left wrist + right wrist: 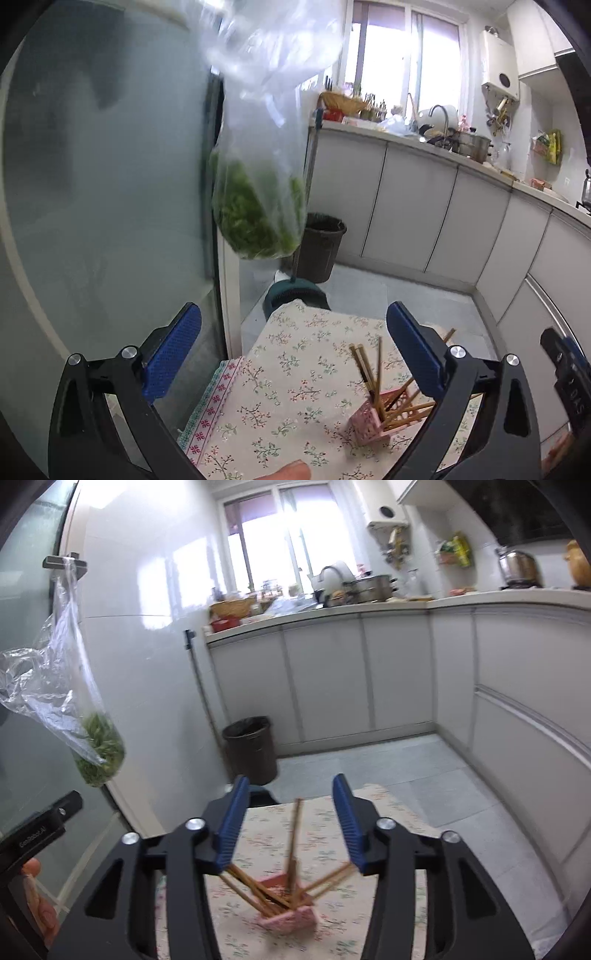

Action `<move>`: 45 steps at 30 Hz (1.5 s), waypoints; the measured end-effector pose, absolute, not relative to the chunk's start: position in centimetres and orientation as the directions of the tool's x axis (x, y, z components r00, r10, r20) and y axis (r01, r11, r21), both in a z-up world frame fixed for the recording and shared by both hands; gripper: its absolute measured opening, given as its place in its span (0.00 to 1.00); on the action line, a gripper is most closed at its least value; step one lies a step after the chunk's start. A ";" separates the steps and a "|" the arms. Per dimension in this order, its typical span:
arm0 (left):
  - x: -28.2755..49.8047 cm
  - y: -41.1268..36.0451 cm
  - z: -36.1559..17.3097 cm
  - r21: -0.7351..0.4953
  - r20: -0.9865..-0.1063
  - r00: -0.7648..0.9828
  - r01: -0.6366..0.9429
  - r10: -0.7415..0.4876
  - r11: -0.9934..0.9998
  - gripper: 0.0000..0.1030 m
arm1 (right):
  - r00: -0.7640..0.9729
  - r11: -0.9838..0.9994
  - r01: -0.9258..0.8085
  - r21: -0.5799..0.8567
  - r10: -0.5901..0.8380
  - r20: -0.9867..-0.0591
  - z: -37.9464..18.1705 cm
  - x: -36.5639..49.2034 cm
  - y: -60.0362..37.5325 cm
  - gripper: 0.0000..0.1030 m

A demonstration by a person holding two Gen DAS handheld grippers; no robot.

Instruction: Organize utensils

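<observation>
- One pink holder (369, 424), on the floral tablecloth (295, 369).
- Chopsticks (376, 373) in it: several, about eight; exact number unclear where they overlap.
- One clear plastic bag (258, 192) of greens.
- One dark bin (251, 749) on the floor.
- Two grippers: left (295, 354) and right (291, 823), both spread apart, nothing between the fingers.

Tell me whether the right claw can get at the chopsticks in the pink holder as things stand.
Probably yes. The right claw is open and empty above the pink holder, and the chopsticks lean up between its fingers with nothing in the way.
</observation>
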State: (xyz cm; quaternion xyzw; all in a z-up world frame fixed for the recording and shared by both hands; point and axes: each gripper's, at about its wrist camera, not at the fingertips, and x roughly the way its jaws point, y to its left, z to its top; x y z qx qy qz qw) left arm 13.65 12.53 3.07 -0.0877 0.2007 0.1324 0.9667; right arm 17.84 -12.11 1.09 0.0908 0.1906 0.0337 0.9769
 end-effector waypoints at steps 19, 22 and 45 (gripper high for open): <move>8.5 0.7 -0.4 0.024 -0.471 0.878 -0.082 0.084 0.996 0.93 | 0.859 0.963 0.265 0.053 -0.211 -0.466 -2.0 8.3 -19.0 0.94; 8.6 0.0 -0.8 0.043 -0.476 0.876 -0.060 0.073 0.997 0.93 | 0.846 0.962 0.267 0.064 -0.202 -0.494 -2.5 8.9 -19.6 0.94; 8.9 -0.7 -1.6 0.051 -0.493 0.867 -0.052 0.071 0.997 0.93 | 0.829 0.963 0.257 0.082 -0.177 -0.530 -3.6 9.3 -19.9 0.94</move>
